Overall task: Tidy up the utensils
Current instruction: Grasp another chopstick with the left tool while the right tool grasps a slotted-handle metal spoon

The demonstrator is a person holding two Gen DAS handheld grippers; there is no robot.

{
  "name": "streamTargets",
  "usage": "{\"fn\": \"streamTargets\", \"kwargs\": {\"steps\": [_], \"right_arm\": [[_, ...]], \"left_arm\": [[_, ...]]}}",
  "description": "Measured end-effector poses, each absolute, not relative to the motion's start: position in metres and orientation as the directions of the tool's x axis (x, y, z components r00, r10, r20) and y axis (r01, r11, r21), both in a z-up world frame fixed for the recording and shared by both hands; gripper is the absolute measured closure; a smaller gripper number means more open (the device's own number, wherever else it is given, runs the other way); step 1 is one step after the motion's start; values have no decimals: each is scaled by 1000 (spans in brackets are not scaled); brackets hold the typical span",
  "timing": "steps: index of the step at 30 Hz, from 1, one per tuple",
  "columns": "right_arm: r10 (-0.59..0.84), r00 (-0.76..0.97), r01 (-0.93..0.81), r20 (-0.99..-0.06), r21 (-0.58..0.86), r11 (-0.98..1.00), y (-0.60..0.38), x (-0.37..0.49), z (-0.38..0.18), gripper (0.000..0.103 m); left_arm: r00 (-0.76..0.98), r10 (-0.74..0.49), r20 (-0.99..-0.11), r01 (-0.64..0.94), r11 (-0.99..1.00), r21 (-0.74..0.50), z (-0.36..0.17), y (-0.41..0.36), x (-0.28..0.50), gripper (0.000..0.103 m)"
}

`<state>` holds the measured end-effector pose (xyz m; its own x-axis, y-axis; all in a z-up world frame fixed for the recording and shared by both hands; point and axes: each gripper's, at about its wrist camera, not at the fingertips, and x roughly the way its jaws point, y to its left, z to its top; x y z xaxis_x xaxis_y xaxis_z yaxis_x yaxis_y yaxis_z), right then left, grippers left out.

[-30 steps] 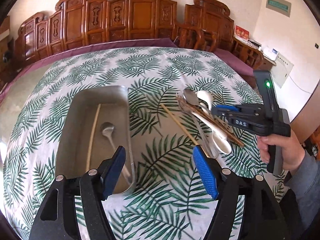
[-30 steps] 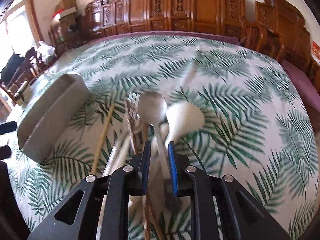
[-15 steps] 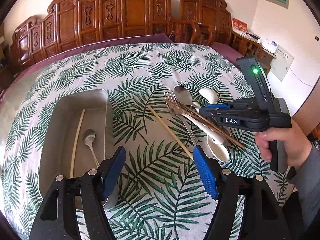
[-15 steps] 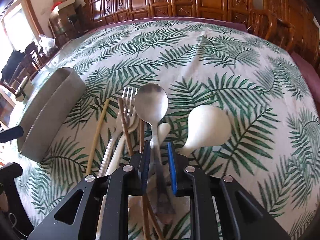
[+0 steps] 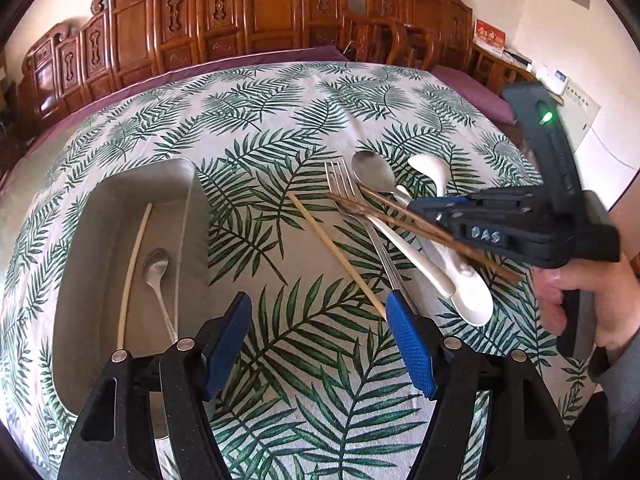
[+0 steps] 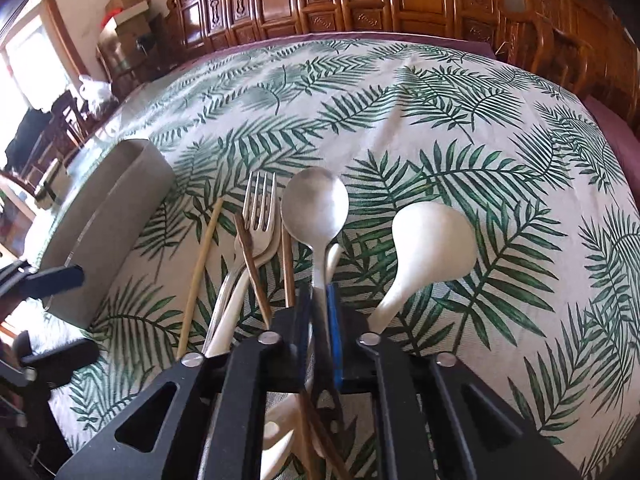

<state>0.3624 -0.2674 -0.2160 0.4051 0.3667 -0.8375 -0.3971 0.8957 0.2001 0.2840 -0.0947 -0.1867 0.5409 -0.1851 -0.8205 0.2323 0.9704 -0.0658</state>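
A pile of utensils lies on the leaf-print tablecloth: a metal spoon (image 6: 314,204), a fork (image 6: 260,208), white ceramic spoons (image 6: 432,240), dark brown chopsticks (image 6: 250,256) and a pale chopstick (image 6: 200,260). My right gripper (image 6: 320,308) is shut on the metal spoon's handle; it also shows in the left wrist view (image 5: 424,208) over the pile. A grey metal tray (image 5: 108,208) at the left holds a small metal spoon (image 5: 156,272) and a pale chopstick (image 5: 134,264). My left gripper (image 5: 320,336) is open and empty, between tray and pile.
Carved wooden chairs (image 5: 272,12) line the table's far edge. The tray's outer wall (image 6: 100,220) stands left of the pile in the right wrist view. Bare tablecloth (image 6: 400,100) stretches beyond the utensils.
My right gripper stays shut on the metal spoon while its view pulls back and up from the pile. My left gripper has shifted right, so the tray sits further left in its view.
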Motion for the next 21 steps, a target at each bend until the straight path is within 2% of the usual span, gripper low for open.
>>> {"fn": "streamTargets", "kwargs": {"steps": [6, 11, 17, 21], "right_arm": [[388, 407, -378, -827, 234, 896, -278, 362, -214, 95], [425, 455, -367, -782, 270, 890, -292, 359, -197, 95], [458, 494, -351, -739, 312, 883, -307, 359, -185, 95], [440, 510, -343, -739, 294, 892, -311, 360, -183, 95]], "left_arm": [[522, -175, -835, 233, 971, -58, -198, -104, 292, 36], [509, -164, -845, 230, 972, -50, -206, -111, 300, 37], [499, -144, -854, 232, 972, -28, -215, -120, 311, 46], [484, -153, -862, 237, 971, -39, -220, -125, 315, 59]]}}
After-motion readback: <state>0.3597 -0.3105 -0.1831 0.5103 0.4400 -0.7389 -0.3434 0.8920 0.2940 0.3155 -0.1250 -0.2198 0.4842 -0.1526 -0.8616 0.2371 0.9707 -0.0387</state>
